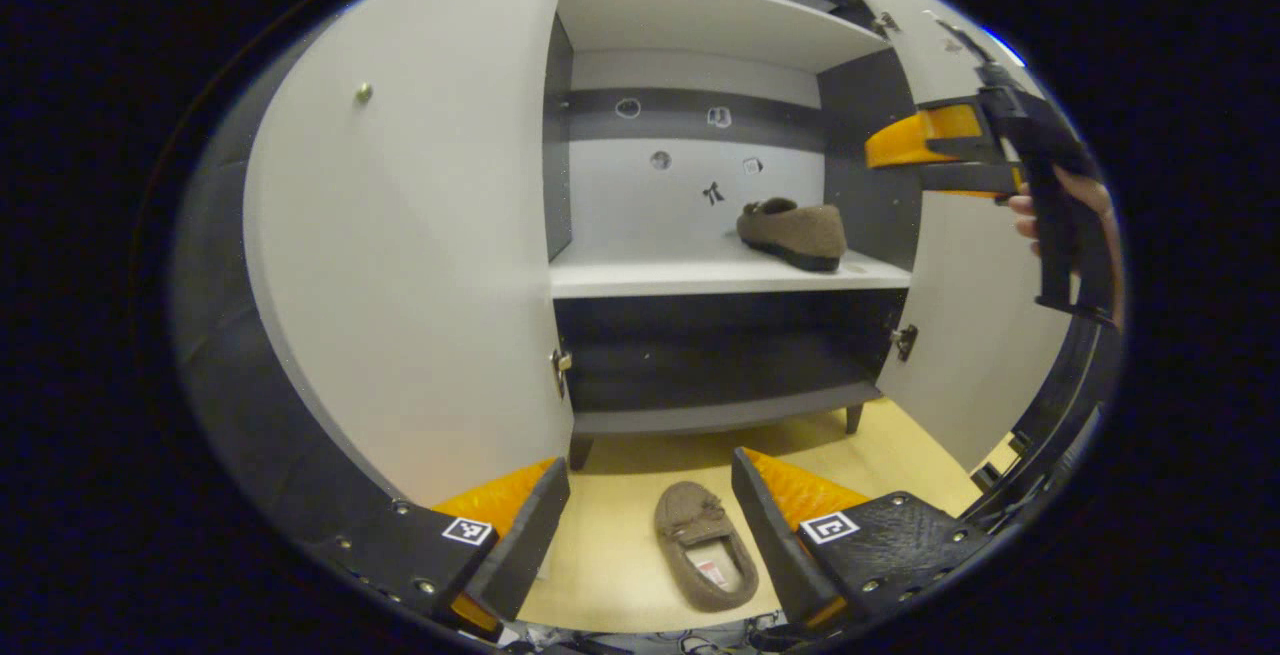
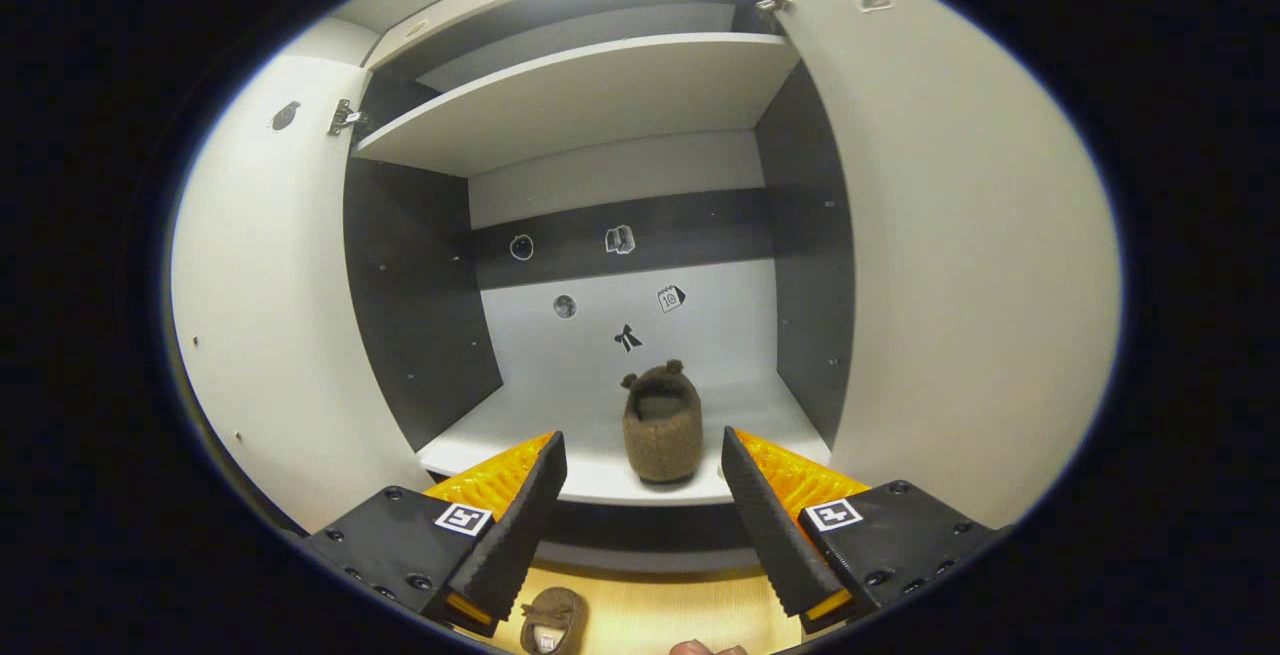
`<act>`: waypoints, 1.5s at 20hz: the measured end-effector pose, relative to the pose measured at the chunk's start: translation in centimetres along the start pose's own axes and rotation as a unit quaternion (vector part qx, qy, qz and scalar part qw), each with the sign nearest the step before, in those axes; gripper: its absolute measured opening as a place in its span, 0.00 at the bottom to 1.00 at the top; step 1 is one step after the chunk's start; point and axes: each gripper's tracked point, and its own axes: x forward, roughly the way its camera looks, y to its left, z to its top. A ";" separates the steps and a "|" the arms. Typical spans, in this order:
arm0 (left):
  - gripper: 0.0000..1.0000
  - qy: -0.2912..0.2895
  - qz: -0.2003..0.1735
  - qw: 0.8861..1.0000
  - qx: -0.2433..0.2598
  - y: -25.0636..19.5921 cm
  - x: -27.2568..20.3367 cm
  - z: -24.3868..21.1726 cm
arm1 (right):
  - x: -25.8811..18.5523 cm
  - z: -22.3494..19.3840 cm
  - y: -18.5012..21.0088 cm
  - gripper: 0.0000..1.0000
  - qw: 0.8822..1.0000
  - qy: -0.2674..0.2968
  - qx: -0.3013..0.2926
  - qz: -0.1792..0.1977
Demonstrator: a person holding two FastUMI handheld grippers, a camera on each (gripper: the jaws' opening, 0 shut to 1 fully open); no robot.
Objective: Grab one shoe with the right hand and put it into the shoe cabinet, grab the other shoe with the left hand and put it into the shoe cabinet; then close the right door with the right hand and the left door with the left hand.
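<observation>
One brown slipper [image 1: 795,232] [image 2: 661,425] stands on the cabinet's middle shelf [image 1: 700,278] [image 2: 520,450], toward its right side. The other brown slipper [image 1: 705,545] [image 2: 550,622] lies on the pale wooden floor in front of the cabinet. My left gripper [image 1: 650,525] is open, low over the floor, with the floor slipper just ahead between its fingers and untouched. My right gripper [image 2: 645,505] is open in front of the middle shelf, a little back from the shelved slipper. In the left gripper view the right gripper [image 1: 935,150] hangs at the upper right, held by a hand [image 1: 1025,215].
Both cabinet doors stand wide open: the left door [image 1: 420,265] [image 2: 270,335] and the right door [image 1: 985,335] [image 2: 960,265]. An upper shelf [image 1: 700,20] [image 2: 580,95] and a dark lower compartment [image 1: 720,355] hold nothing. Small stickers dot the back wall [image 2: 630,315].
</observation>
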 end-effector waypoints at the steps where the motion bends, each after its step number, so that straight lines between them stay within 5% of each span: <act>1: 0.95 0.016 -0.007 1.000 -0.010 -0.2 0.7 -1.0 | -1.3 -1.3 -0.3 0.98 1.000 0.009 0.001 -0.004; 4: 1.00 0.057 -0.018 0.998 -0.019 -0.2 2.7 -4.0 | -5.0 -5.8 -1.3 0.98 0.999 0.041 0.001 -0.019; 8: 0.94 0.098 -0.038 0.994 0.024 -1.6 4.8 -7.9 | -8.3 -10.7 -2.1 0.98 0.997 0.078 0.009 -0.026; 9: 1.00 0.108 -0.041 0.993 0.038 -2.0 5.5 -8.9 | -9.1 -11.4 -2.0 0.98 0.996 0.080 0.009 -0.026; 14: 0.95 0.141 -0.049 0.984 0.097 -3.0 8.8 -14.0 | -12.8 -13.0 -3.3 0.98 0.996 0.073 -0.006 -0.052; 24: 1.00 0.220 -0.081 0.968 0.084 -4.3 14.6 -20.8 | -21.8 -16.0 -12.8 0.98 0.974 0.089 0.059 -0.201; 25: 0.92 0.227 -0.081 0.967 0.081 -4.2 15.1 -21.1 | -22.5 -16.1 -13.7 0.98 0.970 0.091 0.068 -0.215; 28: 0.92 0.235 -0.084 0.966 0.066 -4.2 16.4 -21.1 | -24.0 -15.7 -16.3 0.98 0.959 0.085 0.091 -0.253; 30: 0.74 0.243 -0.079 0.965 0.054 -4.2 17.3 -21.2 | -24.6 -15.6 -17.3 0.98 0.955 0.083 0.091 -0.268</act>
